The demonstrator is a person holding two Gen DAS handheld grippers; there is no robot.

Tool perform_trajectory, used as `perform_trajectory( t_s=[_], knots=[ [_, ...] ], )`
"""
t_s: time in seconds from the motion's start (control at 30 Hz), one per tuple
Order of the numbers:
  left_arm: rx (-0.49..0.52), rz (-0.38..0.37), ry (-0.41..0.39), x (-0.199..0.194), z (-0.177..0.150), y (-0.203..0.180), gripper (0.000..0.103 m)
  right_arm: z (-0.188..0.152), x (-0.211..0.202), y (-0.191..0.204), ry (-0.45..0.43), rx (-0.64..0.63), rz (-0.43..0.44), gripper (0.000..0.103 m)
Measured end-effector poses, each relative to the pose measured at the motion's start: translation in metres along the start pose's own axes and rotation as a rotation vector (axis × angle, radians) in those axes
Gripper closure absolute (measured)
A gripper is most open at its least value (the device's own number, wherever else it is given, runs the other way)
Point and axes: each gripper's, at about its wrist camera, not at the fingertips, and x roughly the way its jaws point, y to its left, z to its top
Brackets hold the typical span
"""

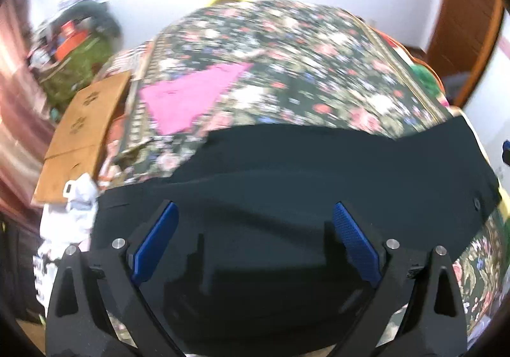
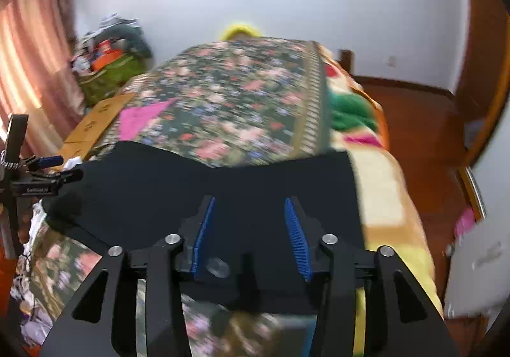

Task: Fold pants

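Observation:
Dark navy pants (image 1: pixel 287 172) lie folded across the near end of a bed covered with a floral spread (image 1: pixel 287 70). My left gripper (image 1: pixel 255 213) hovers over the pants' left part with its blue pads wide apart and nothing between them. In the right wrist view the pants (image 2: pixel 178 178) stretch from left to right, and my right gripper (image 2: pixel 248 207) is open above their near right part. A button (image 2: pixel 216 266) shows on the fabric between its fingers. The left gripper (image 2: pixel 60 169) also shows at the far left of this view.
A pink cloth (image 1: pixel 191 96) lies on the spread further up the bed. Cardboard boxes (image 1: pixel 83 131) and white clothes (image 1: pixel 67 213) sit left of the bed. A yellow blanket (image 2: pixel 382 197) and green cloth (image 2: pixel 350 115) lie on the right side; wooden floor (image 2: pixel 424 140) beyond.

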Motion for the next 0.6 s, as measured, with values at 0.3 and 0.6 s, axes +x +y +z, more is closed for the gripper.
perform_trajectory(
  t_s=[0.3, 0.6],
  knots=[
    [-0.159, 0.106, -0.054, -0.022, -0.011, 0.099, 0.005, 0.045, 0.042, 0.079, -0.004, -0.138, 0.137, 0.057],
    [-0.292, 0.175, -0.051, -0.012, -0.024, 0.190, 0.005, 0.073, 0.093, 0.147, 0.022, -0.268, 0.197, 0.056]
  ],
)
